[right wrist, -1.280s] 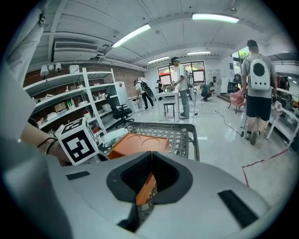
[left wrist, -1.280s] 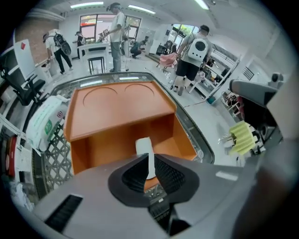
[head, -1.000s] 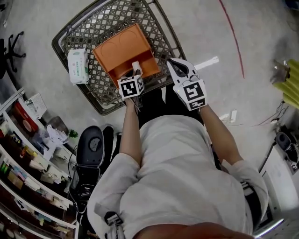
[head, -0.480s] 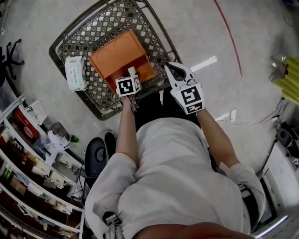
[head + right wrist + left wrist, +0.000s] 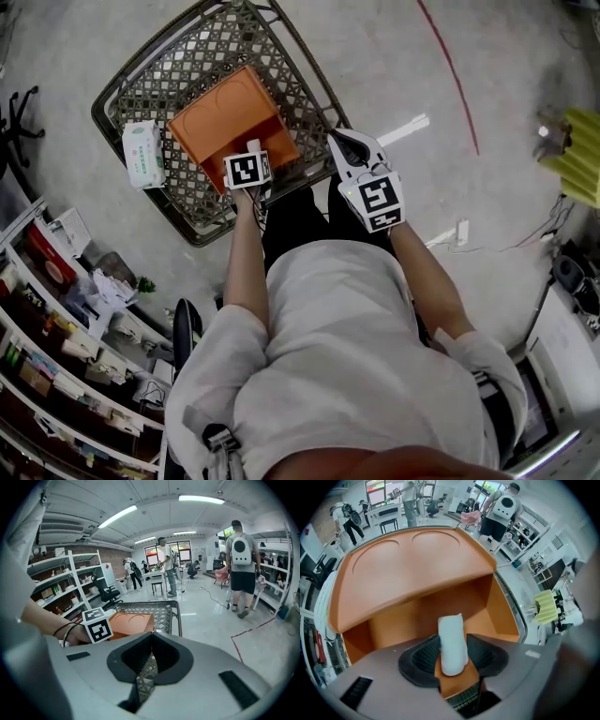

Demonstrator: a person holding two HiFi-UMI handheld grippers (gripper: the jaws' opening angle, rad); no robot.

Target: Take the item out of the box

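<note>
An orange box [image 5: 225, 112] with its lid swung up lies in a wire cart [image 5: 187, 52]. My left gripper [image 5: 254, 150] points steeply down at the box's near wall. In the left gripper view a white, rounded item [image 5: 452, 641] stands between the jaws of the left gripper [image 5: 453, 652], over the box's near rim [image 5: 457, 686]. Those jaws have just been opening and stand wide beside the item. My right gripper [image 5: 350, 142] hangs to the right of the box near the cart's rim. In its own view the right gripper [image 5: 151, 640] is shut on nothing.
A white pack of wipes [image 5: 142, 155] lies in the cart left of the box. Shelves [image 5: 56, 347] line the left side. A red line [image 5: 450, 66] crosses the concrete floor. Several people [image 5: 241, 569] stand far off in the room.
The whole view has slid a little, so cart and box sit further left. My left gripper stays at the box's near rim. My right gripper has shifted slightly along the cart's edge.
</note>
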